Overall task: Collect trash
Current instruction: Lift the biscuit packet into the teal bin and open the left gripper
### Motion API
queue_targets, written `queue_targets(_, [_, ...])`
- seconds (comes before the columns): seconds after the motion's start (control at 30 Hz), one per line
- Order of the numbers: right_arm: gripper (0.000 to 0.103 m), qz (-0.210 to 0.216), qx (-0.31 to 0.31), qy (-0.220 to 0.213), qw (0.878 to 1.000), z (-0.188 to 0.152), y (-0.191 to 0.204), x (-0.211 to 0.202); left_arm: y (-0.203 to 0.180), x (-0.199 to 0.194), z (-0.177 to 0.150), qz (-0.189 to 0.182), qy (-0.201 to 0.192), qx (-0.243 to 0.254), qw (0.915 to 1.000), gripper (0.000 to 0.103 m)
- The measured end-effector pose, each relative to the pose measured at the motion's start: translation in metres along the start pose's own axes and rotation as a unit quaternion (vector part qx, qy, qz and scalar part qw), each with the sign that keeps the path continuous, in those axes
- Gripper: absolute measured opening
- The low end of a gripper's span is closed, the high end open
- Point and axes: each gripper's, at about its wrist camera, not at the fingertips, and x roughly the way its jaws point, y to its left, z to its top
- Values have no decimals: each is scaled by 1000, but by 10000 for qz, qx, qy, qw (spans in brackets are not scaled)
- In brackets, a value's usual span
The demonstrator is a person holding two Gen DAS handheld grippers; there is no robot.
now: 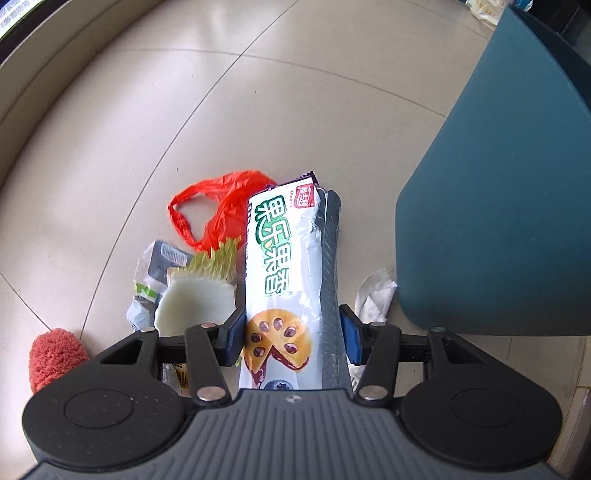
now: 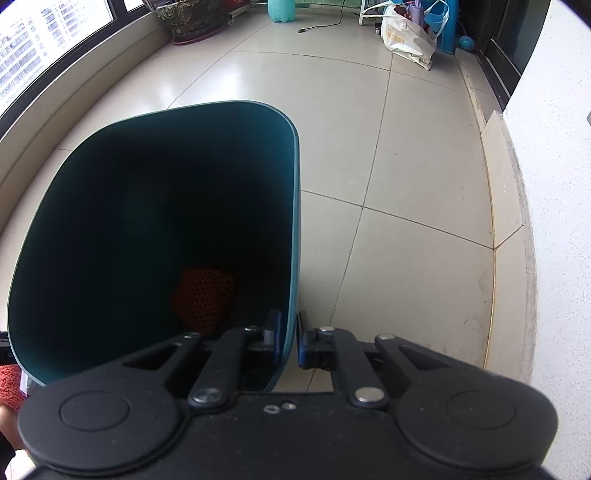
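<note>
The floor [image 2: 406, 155] is of large, glossy beige tiles that reflect daylight. A window [image 2: 44, 40] with a dark frame runs along the left side. On the right stands a white wall [image 2: 554, 184].

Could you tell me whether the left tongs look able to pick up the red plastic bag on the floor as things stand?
Probably not yet: the left tongs are already clamped on the snack packet, so nothing else fits between them. The red plastic bag lies uncovered on the floor beyond.

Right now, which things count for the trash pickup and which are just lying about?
Job:
- snack wrapper, in left gripper
- teal bin, rim pinched by right gripper
- floor litter: red plastic bag, crumpled tissue, cabbage piece

Lying about:
- plant pot
- white shopping bag
</note>
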Motion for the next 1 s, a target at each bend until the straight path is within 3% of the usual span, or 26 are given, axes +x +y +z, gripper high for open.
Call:
queue_targets(0.23, [8, 17, 26, -11, 10000, 1, -4, -1, -21, -70, 24, 207, -390, 247, 9987, 51])
queue_targets(0.5, [7, 22, 62, -20, 10000, 1, -6, -1, -39, -140, 53, 47, -859, 367, 9956, 51])
queue_targets(0.77, [7, 25, 62, -22, 10000, 1, -6, -1, -78, -165, 76, -47, -1116, 813, 9904, 51])
queue_targets(1.0, [8, 43, 24, -62, 10000, -1, -6, -1, -139, -171, 92, -291, -1158, 1241, 9851, 51])
